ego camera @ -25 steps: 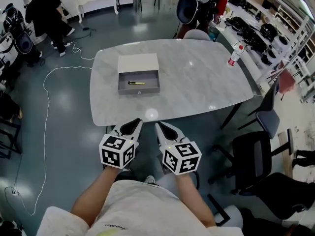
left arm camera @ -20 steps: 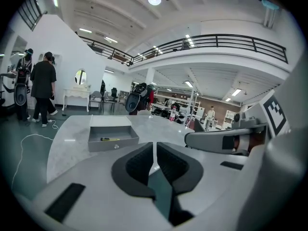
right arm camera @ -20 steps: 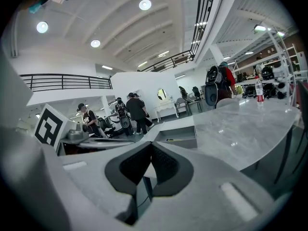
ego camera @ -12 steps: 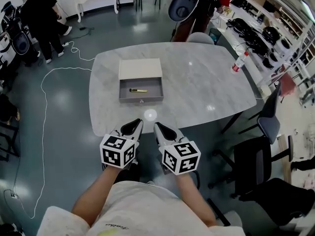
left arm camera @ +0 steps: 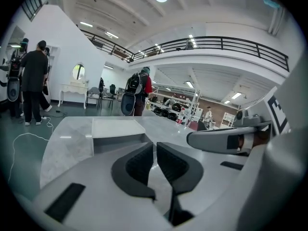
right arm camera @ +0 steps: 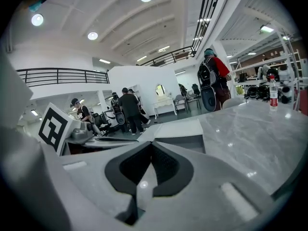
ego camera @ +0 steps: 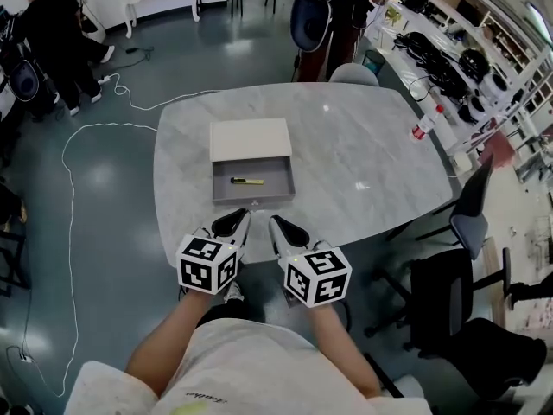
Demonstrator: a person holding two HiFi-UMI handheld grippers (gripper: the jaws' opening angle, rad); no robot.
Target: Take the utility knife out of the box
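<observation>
A grey open box (ego camera: 253, 182) lies on the marble table (ego camera: 346, 154), with its pale lid (ego camera: 251, 139) just behind it. Inside the box is the utility knife (ego camera: 248, 181), small, yellow and black. Both grippers are held side by side in front of the table's near edge, short of the box. The left gripper (ego camera: 232, 223) is shut with nothing in it, and so is the right gripper (ego camera: 285, 229). The box (left arm camera: 118, 134) shows ahead of the left gripper (left arm camera: 155, 146). In the right gripper view the box (right arm camera: 180, 131) is ahead of the right gripper (right arm camera: 151, 146); the knife is hidden there.
A plastic bottle (ego camera: 423, 124) with a red label stands at the table's right edge. Black chairs (ego camera: 449, 275) stand to the right of the table. A white cable (ego camera: 78, 137) runs over the floor at the left. People stand at the far left and behind the table.
The table and box have come nearer and lower in the head view. Both grippers stay shut and in the same pose.
</observation>
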